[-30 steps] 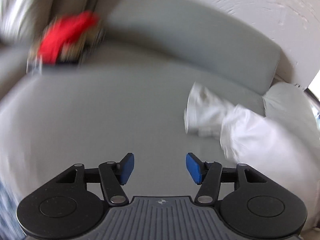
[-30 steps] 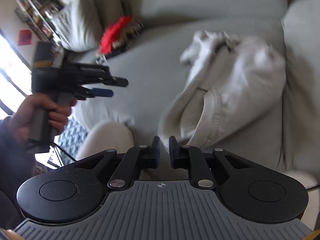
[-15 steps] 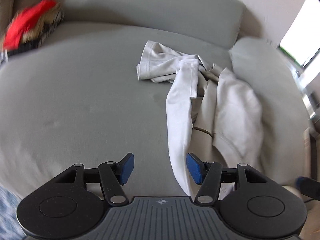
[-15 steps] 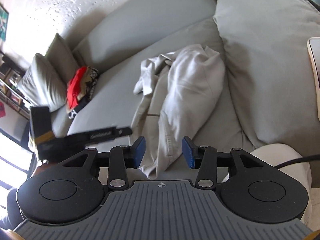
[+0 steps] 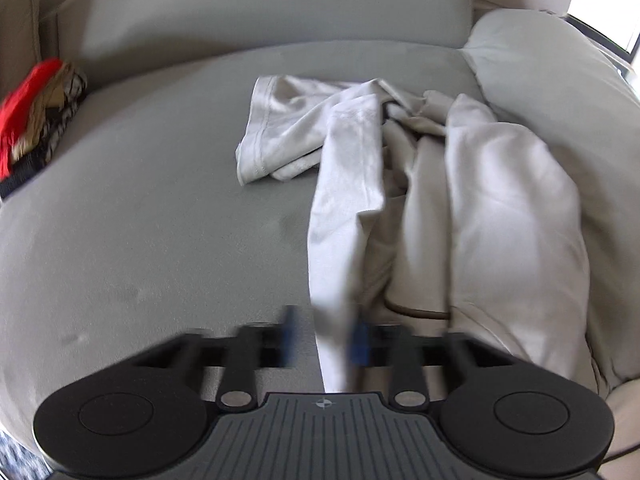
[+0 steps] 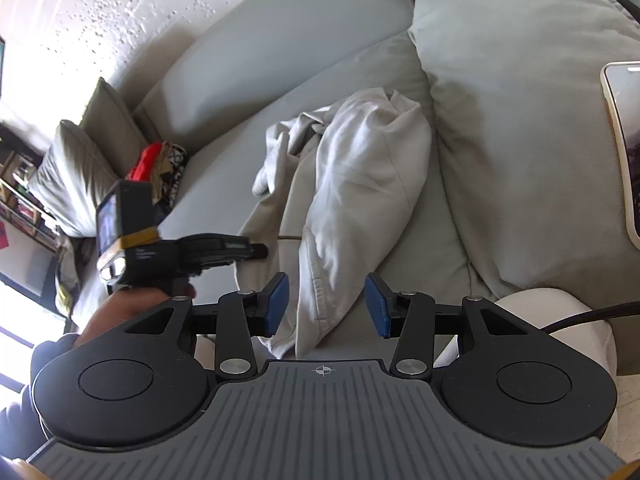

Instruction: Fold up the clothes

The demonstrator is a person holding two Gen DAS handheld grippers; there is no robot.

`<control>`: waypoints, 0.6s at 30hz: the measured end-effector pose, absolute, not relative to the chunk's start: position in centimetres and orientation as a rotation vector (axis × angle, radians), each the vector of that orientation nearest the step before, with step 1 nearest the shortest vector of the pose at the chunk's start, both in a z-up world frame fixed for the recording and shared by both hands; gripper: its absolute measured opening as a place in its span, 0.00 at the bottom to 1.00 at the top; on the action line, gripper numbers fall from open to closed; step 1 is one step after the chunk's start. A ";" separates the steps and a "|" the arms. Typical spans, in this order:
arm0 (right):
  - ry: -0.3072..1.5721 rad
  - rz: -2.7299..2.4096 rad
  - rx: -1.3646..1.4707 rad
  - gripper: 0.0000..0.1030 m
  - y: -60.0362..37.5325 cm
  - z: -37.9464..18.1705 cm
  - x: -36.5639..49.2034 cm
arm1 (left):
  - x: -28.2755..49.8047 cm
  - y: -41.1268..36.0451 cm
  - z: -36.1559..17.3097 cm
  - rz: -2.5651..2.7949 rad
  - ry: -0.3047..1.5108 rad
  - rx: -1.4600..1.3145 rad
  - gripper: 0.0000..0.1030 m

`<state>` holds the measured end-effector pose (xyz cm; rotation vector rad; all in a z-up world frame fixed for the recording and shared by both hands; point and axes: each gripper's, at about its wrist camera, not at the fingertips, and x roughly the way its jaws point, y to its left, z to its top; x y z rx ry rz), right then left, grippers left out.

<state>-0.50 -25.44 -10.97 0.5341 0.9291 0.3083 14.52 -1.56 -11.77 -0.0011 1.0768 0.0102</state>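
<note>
A crumpled off-white garment (image 5: 440, 184) lies on the grey sofa seat (image 5: 140, 220), its bulk to the right and a sleeve toward the back. My left gripper (image 5: 322, 340) is blurred, its blue pads partly closed around the near edge of the garment's long strip. In the right wrist view the garment (image 6: 360, 184) lies ahead. My right gripper (image 6: 326, 306) is open, its pads either side of the garment's near hem. The left gripper (image 6: 256, 252) shows there at the garment's left edge.
A red and patterned pile of clothes (image 5: 36, 116) lies at the far left of the sofa. A large grey cushion (image 5: 560, 80) sits to the right. A phone (image 6: 624, 140) lies on the armrest at right. A pillow (image 6: 76, 168) leans at the far left.
My left gripper has moved in onto the garment's near strip and its jaws have narrowed. My right gripper has opened wider and come close to the hem.
</note>
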 end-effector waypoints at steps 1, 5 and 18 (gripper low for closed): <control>0.931 0.305 0.536 0.47 -25.5 -11.1 -0.4 | 14.5 -1.0 -11.6 0.011 1.073 -0.028 0.03; 0.919 0.290 0.493 0.47 -24.7 -11.1 0.7 | 13.6 1.6 -10.2 0.002 1.015 -0.166 0.02; 0.866 0.383 0.432 0.47 -18.7 -9.4 6.2 | 3.2 11.1 -4.2 -0.001 0.768 -0.517 0.01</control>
